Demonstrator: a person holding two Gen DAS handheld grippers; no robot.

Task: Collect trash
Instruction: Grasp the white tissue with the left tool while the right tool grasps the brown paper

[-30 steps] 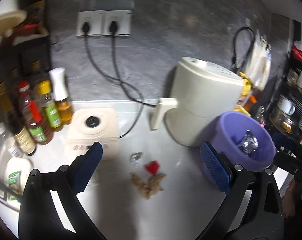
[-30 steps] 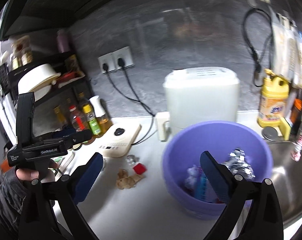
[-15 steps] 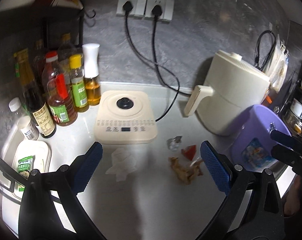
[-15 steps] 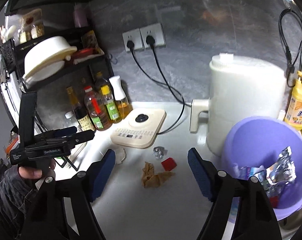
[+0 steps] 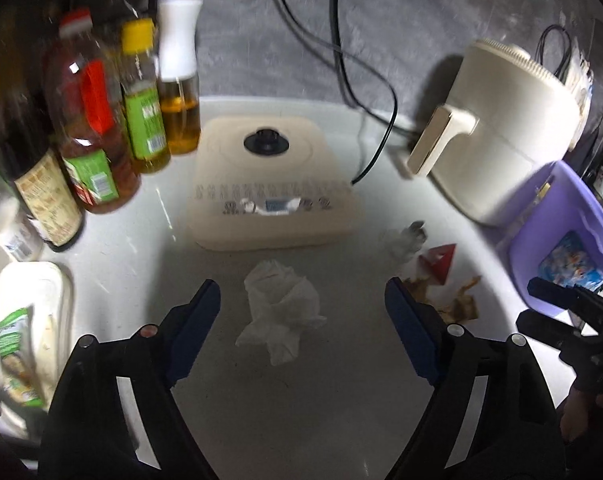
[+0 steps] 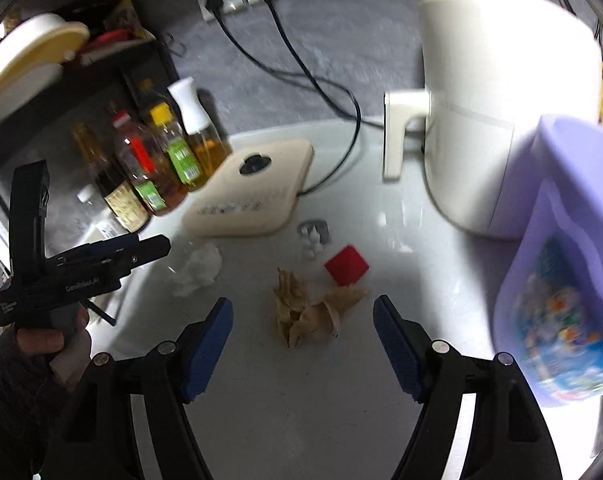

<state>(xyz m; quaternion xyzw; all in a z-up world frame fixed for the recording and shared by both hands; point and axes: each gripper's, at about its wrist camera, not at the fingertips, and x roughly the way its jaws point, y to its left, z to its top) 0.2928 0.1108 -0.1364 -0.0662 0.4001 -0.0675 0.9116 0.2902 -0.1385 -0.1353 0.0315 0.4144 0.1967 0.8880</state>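
Observation:
A crumpled white tissue (image 5: 282, 307) lies on the white counter (image 5: 301, 400), between the open jaws of my left gripper (image 5: 301, 300); it also shows in the right wrist view (image 6: 197, 268). My right gripper (image 6: 302, 320) is open and empty, just above a crumpled brown paper (image 6: 309, 308). A red scrap (image 6: 346, 265) and a small foil wrapper (image 6: 312, 234) lie beyond it. The brown paper (image 5: 457, 300), red scrap (image 5: 439, 261) and foil wrapper (image 5: 405, 238) lie right of the tissue. The purple bin (image 6: 561, 264) with wrappers inside stands at the right.
A cream induction cooker (image 5: 271, 184) sits behind the trash. Several oil and sauce bottles (image 5: 101, 128) stand at the left. A white air fryer (image 5: 501, 128) stands at the back right, with black cables (image 5: 365, 80) to wall sockets. A white tray (image 5: 25, 328) lies at the left edge.
Both grippers have dropped closer to the counter. The left one has swung left over the white tissue; the right one has closed in on the brown paper. Both jaws stay open.

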